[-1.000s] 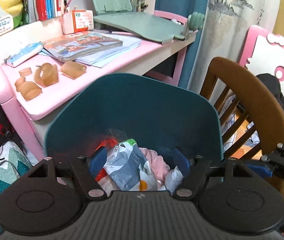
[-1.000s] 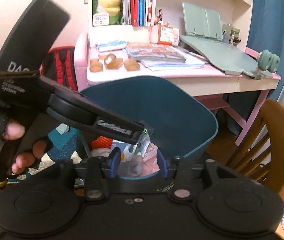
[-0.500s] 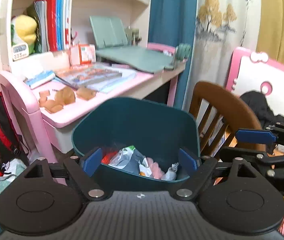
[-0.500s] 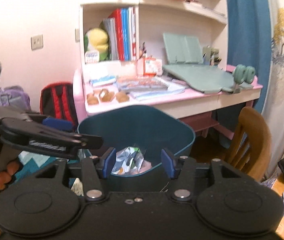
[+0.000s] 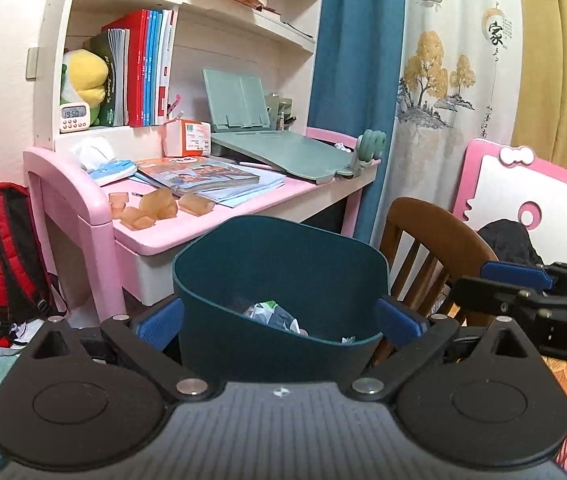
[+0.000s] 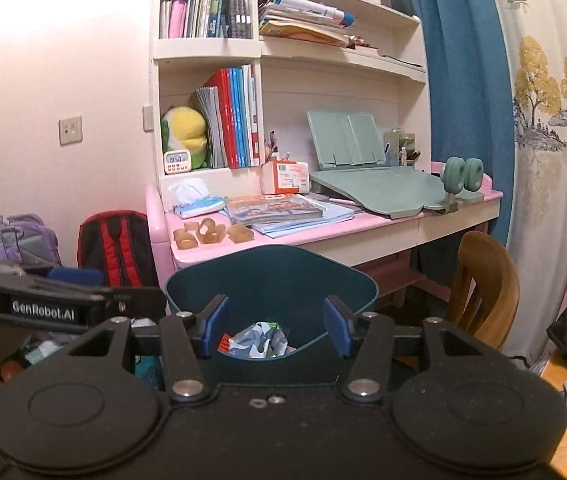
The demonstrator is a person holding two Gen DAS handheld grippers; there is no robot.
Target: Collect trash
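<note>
Both tools hang empty before the teal bin (image 5: 279, 280): left tool (image 5: 279, 320) and right tool (image 6: 275, 328) have jaws opening, pads gripping nothing. Crumpled wrappers (image 6: 261, 340) lie inside the bin, just beyond the pads. Best, I judge, to draw clear, then seek leftover trash on the pink desk (image 5: 155, 232) behind the bin.

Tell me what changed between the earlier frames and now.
Both cameras drew back from the teal trash bin, which looks smaller now. The left gripper and right gripper are opening, nothing pressed between their pads. The wrappers stay in the bin; the brown pieces on the pink desk are unmoved.
</note>
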